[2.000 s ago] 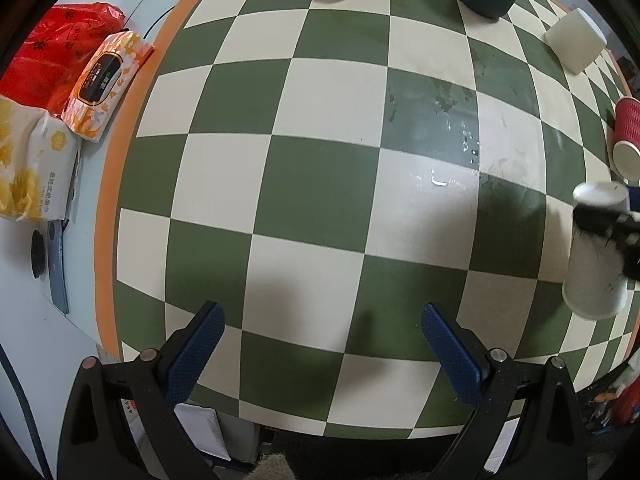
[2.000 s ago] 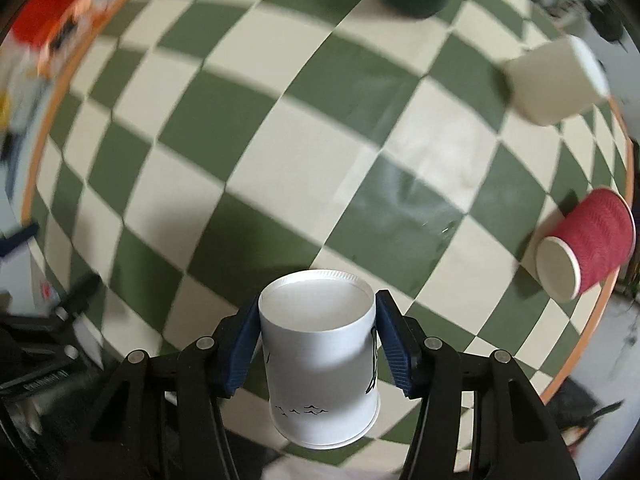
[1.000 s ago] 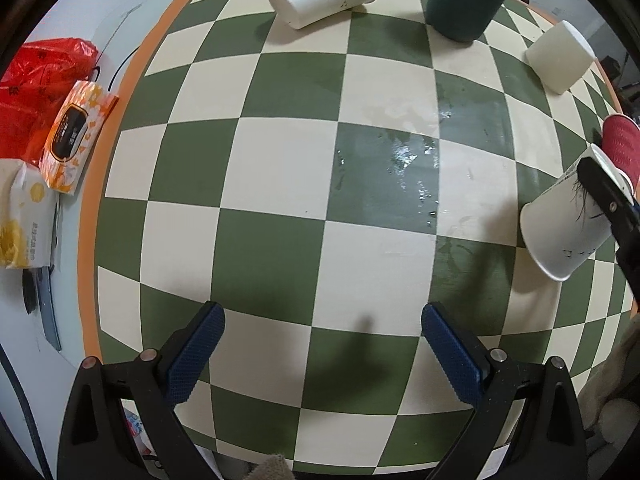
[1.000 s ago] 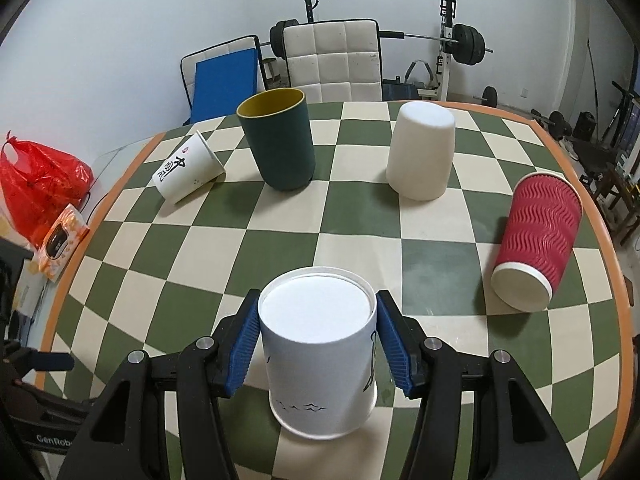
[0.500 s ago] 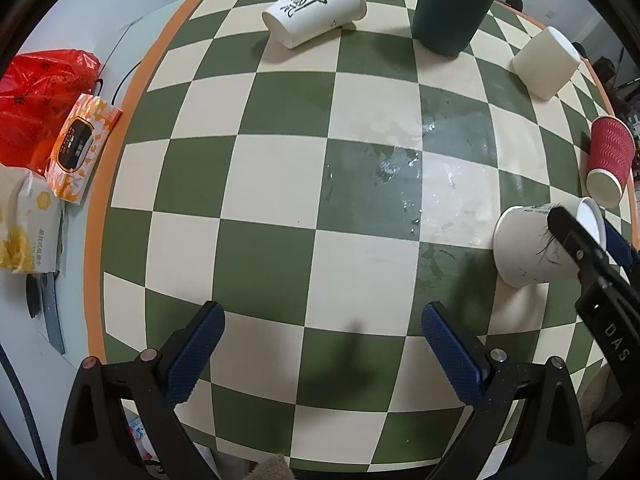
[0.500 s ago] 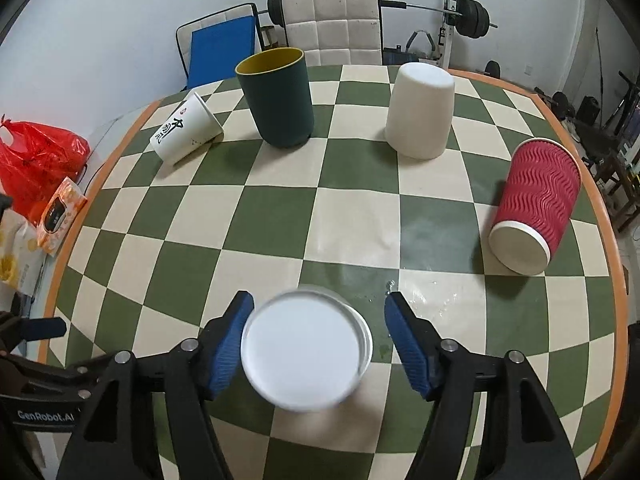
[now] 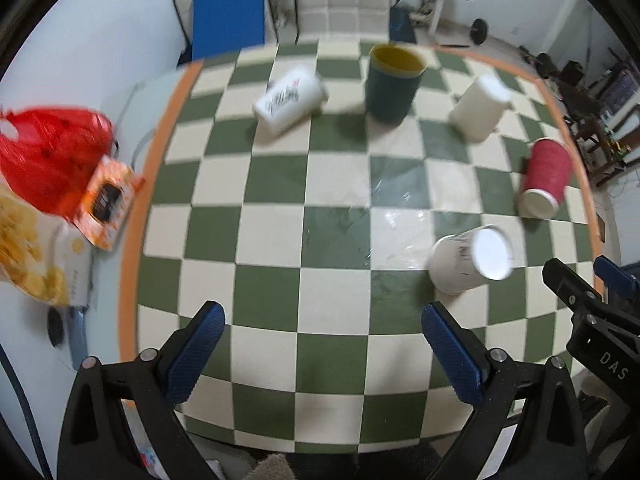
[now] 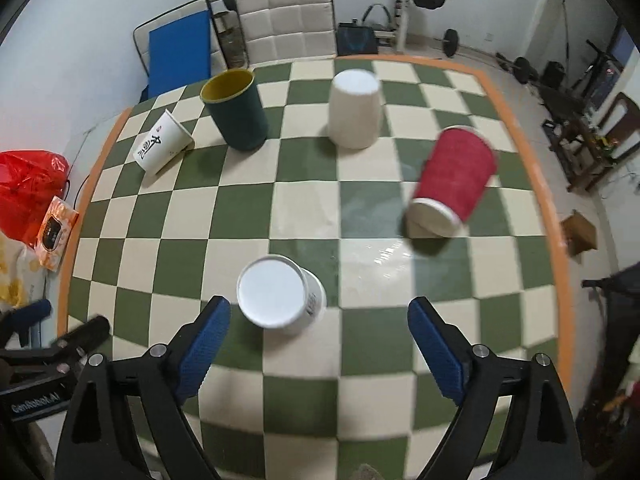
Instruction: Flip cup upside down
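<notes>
A white paper cup (image 8: 278, 298) stands upside down on the checkered table, its flat base up; it also shows in the left wrist view (image 7: 470, 260). My right gripper (image 8: 320, 340) is open and empty, pulled back just behind the cup, and its body appears at the right of the left wrist view (image 7: 592, 304). My left gripper (image 7: 322, 350) is open and empty over the table's near edge, left of the cup.
A red ribbed cup (image 8: 454, 178) and a plain white cup (image 8: 354, 110) stand upside down. A dark green cup (image 8: 238, 110) stands upright. A printed white cup (image 8: 160, 146) lies on its side. A red bag (image 7: 48, 152) and packets (image 7: 108, 200) lie left.
My right gripper set the white cup down upside down, opened and drew back. My left gripper rose and tilted, showing more of the room.
</notes>
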`<state>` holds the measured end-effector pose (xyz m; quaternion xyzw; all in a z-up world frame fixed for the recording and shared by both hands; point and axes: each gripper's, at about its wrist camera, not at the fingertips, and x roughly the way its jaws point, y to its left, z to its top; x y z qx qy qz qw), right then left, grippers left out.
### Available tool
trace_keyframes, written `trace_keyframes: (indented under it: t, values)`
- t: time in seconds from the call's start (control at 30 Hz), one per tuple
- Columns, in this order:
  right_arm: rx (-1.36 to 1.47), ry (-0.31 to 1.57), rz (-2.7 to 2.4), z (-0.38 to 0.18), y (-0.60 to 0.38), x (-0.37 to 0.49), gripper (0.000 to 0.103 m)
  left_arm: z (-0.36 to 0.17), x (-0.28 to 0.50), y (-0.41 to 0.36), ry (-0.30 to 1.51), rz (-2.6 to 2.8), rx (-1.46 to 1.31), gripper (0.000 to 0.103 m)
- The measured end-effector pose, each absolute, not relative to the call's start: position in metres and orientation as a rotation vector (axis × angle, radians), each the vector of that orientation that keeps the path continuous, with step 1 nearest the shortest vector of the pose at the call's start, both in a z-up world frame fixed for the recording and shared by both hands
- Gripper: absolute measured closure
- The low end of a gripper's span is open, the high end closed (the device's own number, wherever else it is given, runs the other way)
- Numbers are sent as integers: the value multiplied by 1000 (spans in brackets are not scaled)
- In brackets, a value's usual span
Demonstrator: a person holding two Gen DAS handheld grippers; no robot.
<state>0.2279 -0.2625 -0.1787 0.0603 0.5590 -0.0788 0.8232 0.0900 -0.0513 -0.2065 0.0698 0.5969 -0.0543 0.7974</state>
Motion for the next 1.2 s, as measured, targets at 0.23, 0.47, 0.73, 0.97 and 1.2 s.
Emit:
trace_keyframes:
  t: [0.23, 0.47, 0.73, 0.97, 1.2]
  values:
    - [70, 1138, -227, -95, -260, 185, 10, -134, 57, -57, 1185, -161, 144, 2]
    - [54, 1063, -236, -16, -253, 143, 10, -71, 27, -61, 1098, -177, 130, 2]
    - [81, 979, -210, 61, -247, 100, 10, -13, 0, -56, 1041, -176, 91, 2]
    - [64, 950, -210, 100, -241, 80, 6, 9, -16, -54, 1042, -175, 85, 2]
    - [62, 954, -207, 114, -241, 73, 6, 16, -24, -55, 1034, -173, 98, 2]
